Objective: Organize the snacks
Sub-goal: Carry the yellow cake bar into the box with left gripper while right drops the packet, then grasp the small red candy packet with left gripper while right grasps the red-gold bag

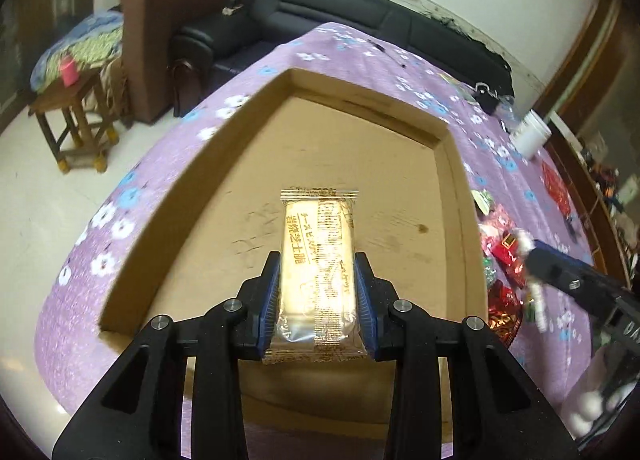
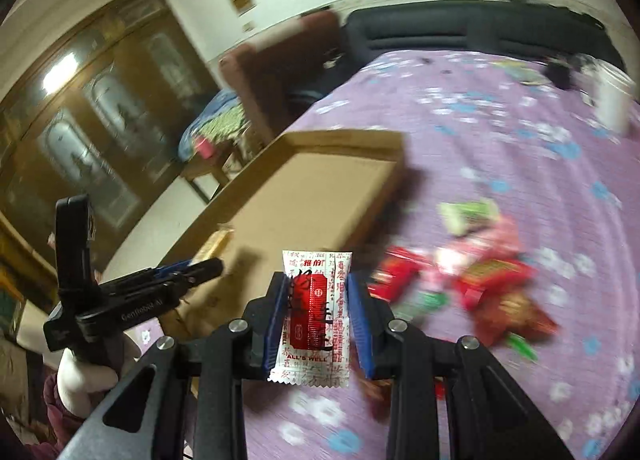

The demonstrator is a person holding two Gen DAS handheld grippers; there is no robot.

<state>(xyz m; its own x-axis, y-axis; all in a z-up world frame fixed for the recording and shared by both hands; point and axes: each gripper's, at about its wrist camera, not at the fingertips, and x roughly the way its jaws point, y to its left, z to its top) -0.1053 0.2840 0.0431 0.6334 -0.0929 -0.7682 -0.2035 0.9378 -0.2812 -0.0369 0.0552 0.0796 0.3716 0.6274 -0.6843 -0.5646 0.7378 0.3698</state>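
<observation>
My left gripper [image 1: 317,260] is shut on a clear-wrapped pale cracker packet [image 1: 316,272] and holds it over the open cardboard box [image 1: 256,107]. My right gripper [image 2: 317,280] is shut on a white and red sachet [image 2: 316,316] above the purple cloth, just right of the box's near corner [image 2: 396,163]. A pile of red, pink and green snack packets [image 2: 492,280] lies right of the box; it also shows in the left wrist view [image 1: 504,260]. The left gripper appears in the right wrist view [image 2: 200,268], the right one in the left wrist view [image 1: 532,260].
The table wears a purple flowered cloth [image 1: 132,227]. A white jar [image 1: 532,135] and dark clutter [image 1: 488,99] stand at its far side. A black sofa [image 1: 360,15], a brown armchair [image 1: 168,19] and a wooden stool [image 1: 76,123] are beyond the table.
</observation>
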